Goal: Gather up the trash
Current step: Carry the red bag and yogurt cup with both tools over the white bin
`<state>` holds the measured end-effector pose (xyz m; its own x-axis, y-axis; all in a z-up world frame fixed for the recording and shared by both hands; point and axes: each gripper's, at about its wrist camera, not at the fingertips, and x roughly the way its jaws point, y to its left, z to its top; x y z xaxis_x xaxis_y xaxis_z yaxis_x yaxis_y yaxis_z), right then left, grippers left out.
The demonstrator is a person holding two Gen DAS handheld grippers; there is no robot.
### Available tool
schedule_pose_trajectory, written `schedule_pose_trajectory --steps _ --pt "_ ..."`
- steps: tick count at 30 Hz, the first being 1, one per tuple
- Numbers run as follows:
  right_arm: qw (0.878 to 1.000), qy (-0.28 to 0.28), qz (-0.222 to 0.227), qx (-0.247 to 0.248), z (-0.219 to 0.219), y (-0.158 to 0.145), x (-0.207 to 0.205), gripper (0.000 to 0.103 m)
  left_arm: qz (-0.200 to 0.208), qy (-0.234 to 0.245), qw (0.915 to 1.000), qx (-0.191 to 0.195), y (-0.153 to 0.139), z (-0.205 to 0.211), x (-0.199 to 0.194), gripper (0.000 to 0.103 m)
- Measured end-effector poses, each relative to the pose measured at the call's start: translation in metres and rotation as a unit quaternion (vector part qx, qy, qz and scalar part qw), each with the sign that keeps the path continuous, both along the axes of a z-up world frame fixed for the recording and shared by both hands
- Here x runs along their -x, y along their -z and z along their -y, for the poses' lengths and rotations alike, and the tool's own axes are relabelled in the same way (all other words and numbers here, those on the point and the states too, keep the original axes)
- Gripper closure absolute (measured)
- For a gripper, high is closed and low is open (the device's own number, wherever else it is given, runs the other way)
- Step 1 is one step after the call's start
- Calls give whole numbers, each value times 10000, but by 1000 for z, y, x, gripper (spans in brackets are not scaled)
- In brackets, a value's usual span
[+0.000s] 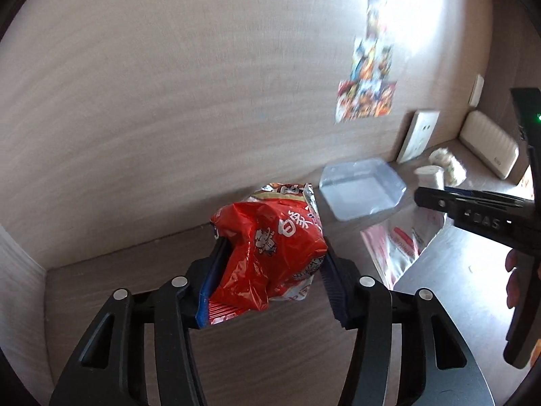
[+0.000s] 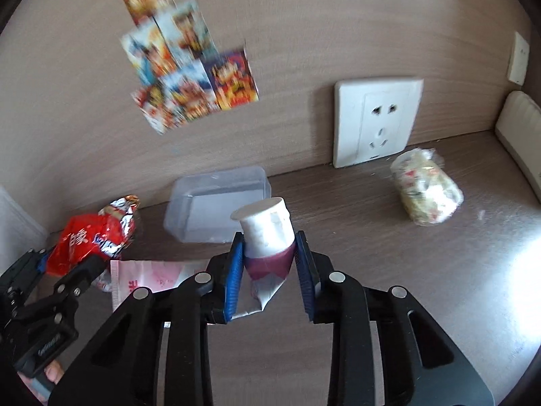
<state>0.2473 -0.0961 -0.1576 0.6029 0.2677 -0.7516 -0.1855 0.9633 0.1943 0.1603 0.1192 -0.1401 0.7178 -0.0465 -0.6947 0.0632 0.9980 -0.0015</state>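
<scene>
Our left gripper (image 1: 270,253) pinches the red wrapper (image 1: 270,247) at frame centre. Our right gripper (image 2: 270,264) clamps the cup (image 2: 267,233), its fingers (image 2: 235,280) narrow.

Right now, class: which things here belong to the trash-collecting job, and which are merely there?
Part of the job:
red snack bag, gripped by left gripper
paper cup, gripped by right gripper
clear plastic tray
wrapped bundle
pink-printed wrapper

Just there:
wall socket
picture cards
desk
</scene>
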Motion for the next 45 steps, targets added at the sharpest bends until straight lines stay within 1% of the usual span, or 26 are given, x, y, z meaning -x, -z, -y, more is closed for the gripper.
schedule_pose_trajectory --steps 1,6,9,10,12,14,17,21,24,27,30,31,33,35,42,45 --pt "10000 -12 80 -3 4 -8 8 72 28 1 10000 4 -4 0 3 56" --pt "9993 -65 354 -69 26 -39 47 72 262 134 9996 17 -30 9 28 58" --pt "9985 7 532 -117 45 -57 73 72 390 307 9988 -24 -49 22 42 58" --pt "9982 21 585 -120 43 -58 82 72 469 404 9981 -61 -57 30 46 58" --pt "9974 83 711 -102 54 -69 96 72 574 590 9965 -120 -68 44 53 58" --pt "9967 155 799 -26 63 -76 102 72 697 832 9940 -153 -78 62 60 58" --pt "9956 325 884 -5 88 -88 124 72 825 1219 9890 -143 -88 91 71 58" --pt "9927 685 992 77 123 -102 156 72 930 1833 9785 -166 -94 138 84 58" --pt "9894 1012 1031 164 151 -108 180 72 994 2333 9673 -91 -97 174 96 58" --pt "9853 1356 995 305 180 -112 207 72 999 2841 9536 -14 -98 213 110 58" --pt "9793 1754 907 436 211 -111 240 72 946 3354 9373 62 -96 251 126 58" --pt "9774 1863 874 479 218 -109 248 72 922 3550 9303 87 -94 266 133 58" --pt "9720 2163 754 526 238 -104 271 72 876 3844 9189 129 -91 288 143 58" --pt "9663 2425 645 574 255 -100 292 72 788 4187 9045 160 -85 315 158 58" --pt "9473 3126 273 638 302 -75 353 72 408 4984 8659 167 -56 392 203 58" --pt "9393 3358 90 705 318 -59 373 72 234 5191 8543 130 -42 413 215 58"
